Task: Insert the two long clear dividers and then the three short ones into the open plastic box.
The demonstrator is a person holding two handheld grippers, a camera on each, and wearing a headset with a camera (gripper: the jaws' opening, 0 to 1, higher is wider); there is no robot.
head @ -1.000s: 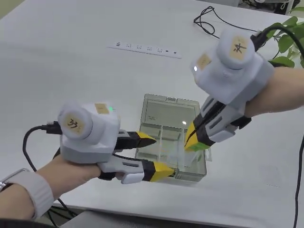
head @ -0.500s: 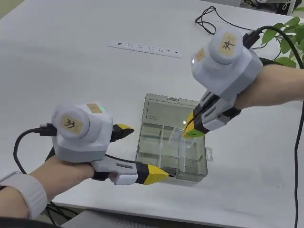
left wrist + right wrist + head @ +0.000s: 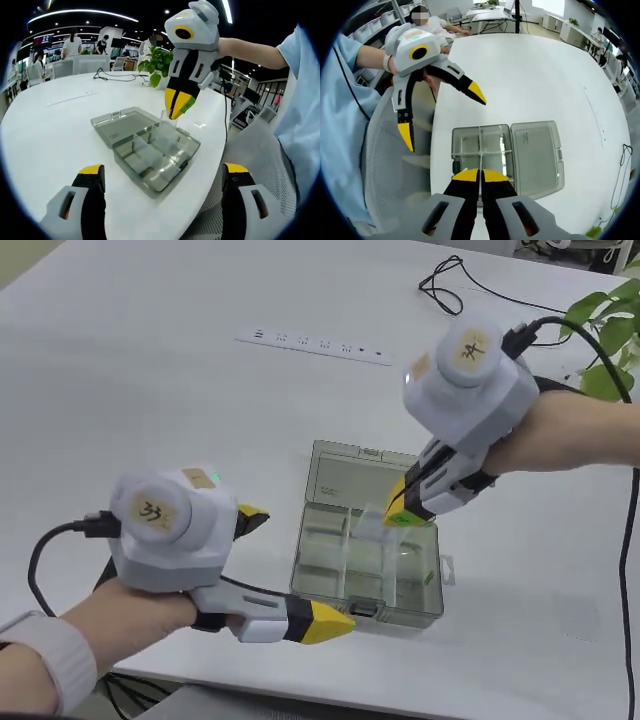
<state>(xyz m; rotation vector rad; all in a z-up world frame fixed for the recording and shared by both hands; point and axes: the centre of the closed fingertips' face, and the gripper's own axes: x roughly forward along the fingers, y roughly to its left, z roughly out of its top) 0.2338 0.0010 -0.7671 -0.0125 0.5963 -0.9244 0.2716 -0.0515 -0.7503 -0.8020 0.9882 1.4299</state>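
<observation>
The open clear plastic box [image 3: 330, 592] lies near the table's front edge, its lid [image 3: 352, 472] flat behind it. Clear dividers stand inside and split it into compartments. My right gripper [image 3: 404, 512] hangs over the box's right half, shut on a short clear divider [image 3: 374, 526] that points down into the box. In the right gripper view the divider [image 3: 480, 150] shows edge-on above the shut jaws [image 3: 480, 175] and the box [image 3: 465, 145]. My left gripper [image 3: 290, 570] is open and empty, left of the box. The left gripper view shows the box [image 3: 150, 175] and the right gripper [image 3: 176, 109].
A white power strip [image 3: 315, 344] lies further back on the white table [image 3: 150, 390]. A black cable [image 3: 450, 285] and a green plant [image 3: 610, 310] are at the back right. The table's front edge runs just below the box.
My left gripper has drawn back from the box to the left, its jaws wider apart. My right gripper has risen a little over the box with the divider still in it.
</observation>
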